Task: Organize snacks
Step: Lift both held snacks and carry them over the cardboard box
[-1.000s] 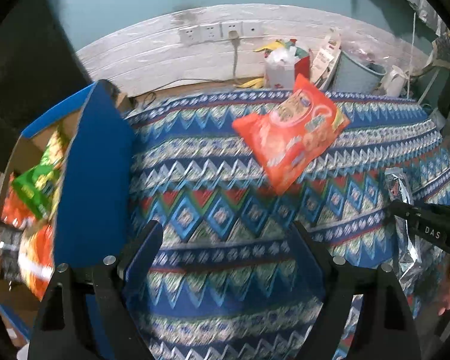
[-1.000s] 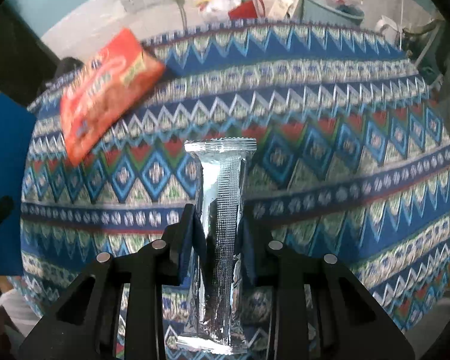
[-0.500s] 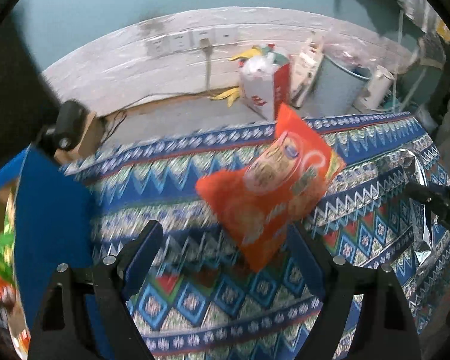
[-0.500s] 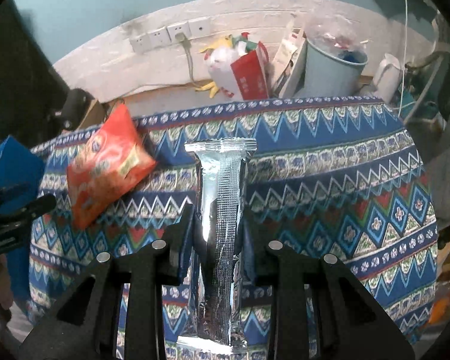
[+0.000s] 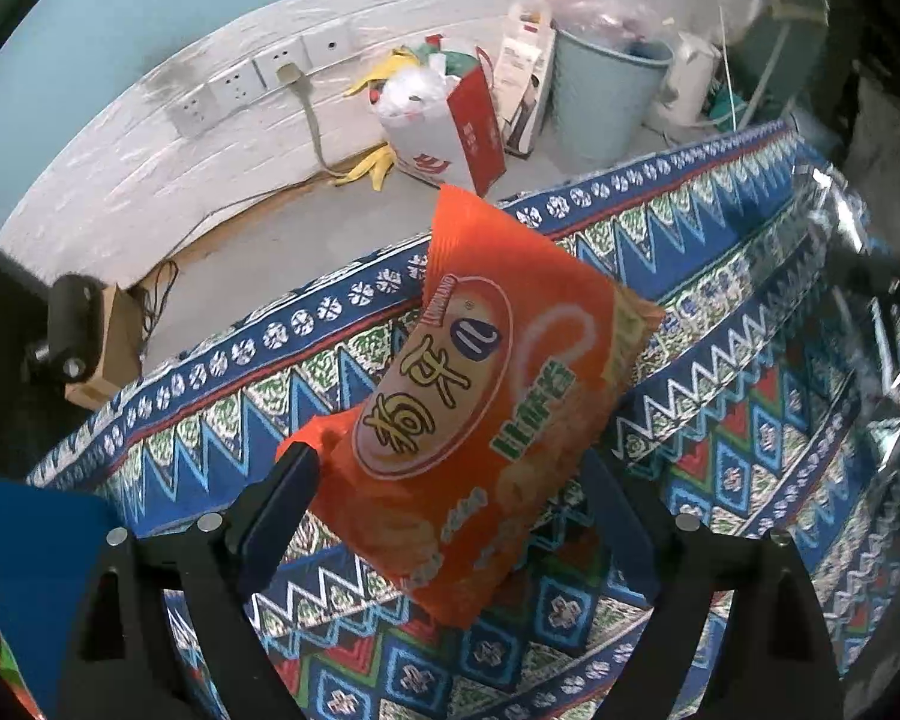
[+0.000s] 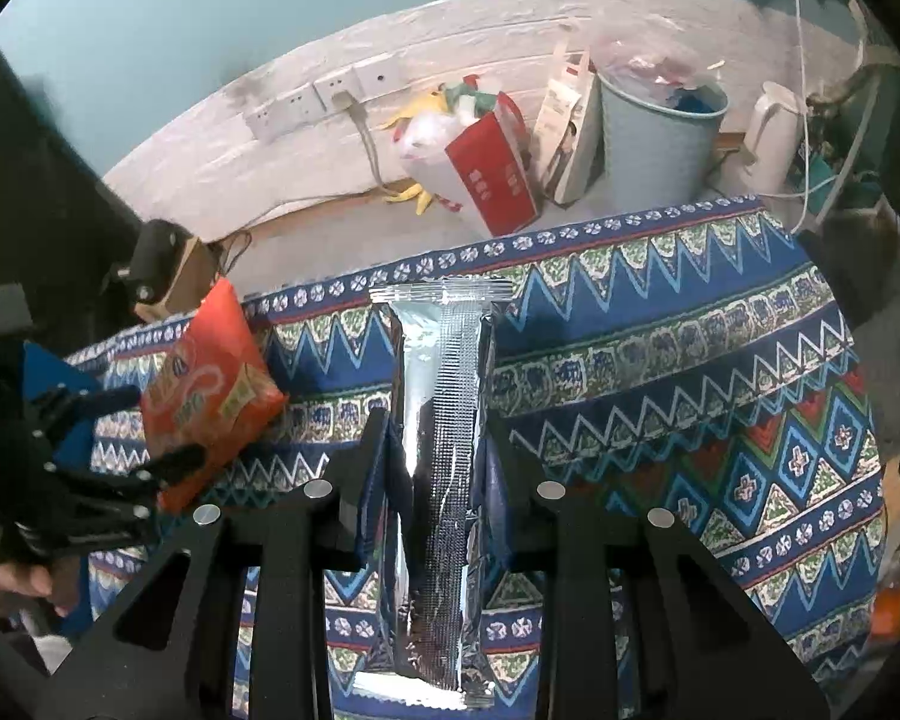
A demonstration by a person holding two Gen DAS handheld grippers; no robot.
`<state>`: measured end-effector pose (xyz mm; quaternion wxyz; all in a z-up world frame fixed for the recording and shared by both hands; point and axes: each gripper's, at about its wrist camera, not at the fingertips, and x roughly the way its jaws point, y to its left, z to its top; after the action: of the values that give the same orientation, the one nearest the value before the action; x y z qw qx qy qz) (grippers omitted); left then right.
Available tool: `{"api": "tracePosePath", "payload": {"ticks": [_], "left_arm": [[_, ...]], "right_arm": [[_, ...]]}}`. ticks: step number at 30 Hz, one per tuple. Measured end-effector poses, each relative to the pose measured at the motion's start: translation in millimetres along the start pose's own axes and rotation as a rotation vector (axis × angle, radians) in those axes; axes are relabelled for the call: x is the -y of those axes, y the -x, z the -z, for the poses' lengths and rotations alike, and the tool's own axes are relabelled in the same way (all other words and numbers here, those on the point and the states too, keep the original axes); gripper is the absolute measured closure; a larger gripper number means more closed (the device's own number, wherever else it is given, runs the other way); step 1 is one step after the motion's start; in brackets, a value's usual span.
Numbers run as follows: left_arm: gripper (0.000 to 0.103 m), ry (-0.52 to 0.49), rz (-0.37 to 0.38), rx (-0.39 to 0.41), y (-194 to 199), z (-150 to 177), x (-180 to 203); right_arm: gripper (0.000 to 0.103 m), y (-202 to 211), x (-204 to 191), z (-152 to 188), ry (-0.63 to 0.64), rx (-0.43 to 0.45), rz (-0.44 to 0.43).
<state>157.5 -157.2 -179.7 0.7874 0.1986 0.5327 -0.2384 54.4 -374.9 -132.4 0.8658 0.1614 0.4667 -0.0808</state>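
Note:
An orange snack bag [image 5: 480,396] lies on the patterned tablecloth [image 5: 720,420] near the table's far edge. My left gripper [image 5: 444,462] points down over it, a finger on each side of the bag, jaws opening and not pressing it. In the right wrist view the same bag [image 6: 210,384] shows with the left gripper [image 6: 144,429] around its lower end. My right gripper [image 6: 435,426] is shut on a long silver packet [image 6: 444,450], held upright above the cloth [image 6: 690,360]. That packet [image 5: 858,324] also shows at the right edge of the left wrist view.
A blue box flap [image 5: 30,540] stands at the table's left end. Beyond the far edge, on the floor, are a grey-blue bucket [image 6: 660,138], a red-and-white bag [image 6: 486,168], a white kettle [image 6: 774,138], wall sockets [image 6: 324,96] and a small black device on a cardboard box [image 6: 156,258].
My left gripper left the blue box and moved across to the orange bag, which now sits between its fingers. My right gripper rose with the silver packet, so more floor shows.

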Motion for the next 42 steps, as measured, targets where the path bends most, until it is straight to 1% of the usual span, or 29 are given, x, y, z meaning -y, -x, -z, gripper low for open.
{"api": "tracePosePath", "payload": {"ticks": [5, 9, 13, 15, 16, 17, 19, 23, 27, 31, 33, 35, 42], "left_arm": [[0.008, -0.043, -0.016, -0.014, -11.1, -3.9, 6.0], [0.003, -0.049, -0.033, -0.022, -19.2, -6.6, 9.5], [0.003, -0.066, -0.080, -0.027, -25.4, -7.4, 16.4], [0.008, -0.072, -0.069, -0.012, -24.6, -6.0, 17.7], [0.019, -0.074, -0.060, -0.003, -23.3, -4.8, 18.2], [0.028, -0.079, -0.067, 0.001, -22.6, -3.9, 19.1], [0.042, -0.093, -0.062, 0.020, -19.7, -2.0, 21.1], [0.054, -0.071, -0.058, 0.050, -12.4, 1.0, 21.0], [0.055, -0.058, -0.079, 0.082, -5.0, 4.1, 21.1], [0.055, -0.056, -0.118, 0.134, 10.2, 7.9, 22.0], [0.055, -0.049, -0.120, 0.152, 19.0, 9.7, 21.9], [0.055, -0.030, -0.104, 0.161, 28.3, 11.8, 20.1], [0.055, 0.031, -0.104, 0.189, 58.9, 26.6, 13.2]], "right_arm": [[0.076, -1.8, 3.2, -2.3, -0.023, -0.010, -0.013], [0.076, -3.7, 0.2, -3.7, -0.024, -0.016, -0.026], [0.076, -4.1, -5.8, -3.3, 0.005, -0.013, -0.016], [0.076, -3.6, -7.5, -2.6, 0.016, -0.010, -0.009], [0.076, -3.3, -8.1, -2.0, 0.020, -0.009, -0.006], [0.076, -2.8, -8.7, -1.5, 0.024, -0.008, -0.004], [0.076, -2.3, -9.0, -0.9, 0.028, -0.007, -0.001], [0.076, 0.2, -8.1, -1.0, 0.025, -0.003, -0.002], [0.076, 4.0, -9.9, -2.6, 0.027, 0.004, -0.004], [0.076, 9.3, -13.6, -5.3, 0.043, 0.015, -0.002], [0.076, 12.3, -17.0, -6.2, 0.054, 0.022, 0.002], [0.076, 16.0, -20.5, -7.5, 0.061, 0.029, -0.002], [0.076, 29.8, -39.3, -11.6, 0.102, 0.059, -0.010]]}}
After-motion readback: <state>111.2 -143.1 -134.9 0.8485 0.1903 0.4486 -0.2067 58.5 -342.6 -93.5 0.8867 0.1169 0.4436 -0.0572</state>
